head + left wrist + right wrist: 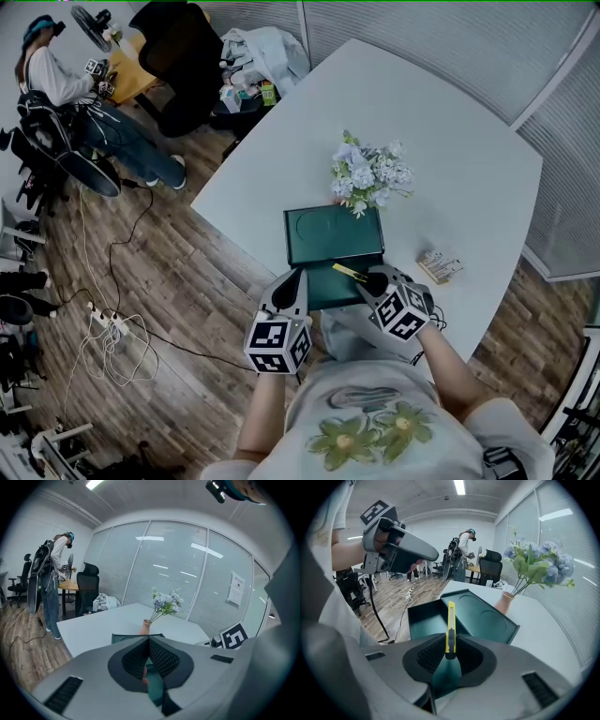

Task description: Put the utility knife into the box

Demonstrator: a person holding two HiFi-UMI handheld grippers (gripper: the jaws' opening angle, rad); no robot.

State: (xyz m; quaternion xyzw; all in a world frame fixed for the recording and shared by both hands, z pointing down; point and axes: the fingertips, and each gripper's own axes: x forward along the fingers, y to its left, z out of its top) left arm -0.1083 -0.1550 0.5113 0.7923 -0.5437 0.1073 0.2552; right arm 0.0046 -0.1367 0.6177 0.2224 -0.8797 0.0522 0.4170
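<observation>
A dark green box stands open on the white table [450, 150], its base [323, 292] near me and its lid [333, 234] lying behind it. My right gripper [368, 281] [450, 644] is shut on a yellow utility knife [450, 620] [347, 271], whose tip points out over the base [424, 618], beside the lid [483, 618]. My left gripper [293, 279] [149, 639] hovers by the base's left edge, jaws together and holding nothing. Green of the box shows below its pads. It also appears raised at the left in the right gripper view [436, 555].
A vase of pale flowers [368, 173] [534, 569] stands just behind the lid. A small packet [440, 266] lies to the right of the box. The table's edge runs close on my left, with wood floor and cables [112, 328] below. A person [56, 75] stands at a far desk.
</observation>
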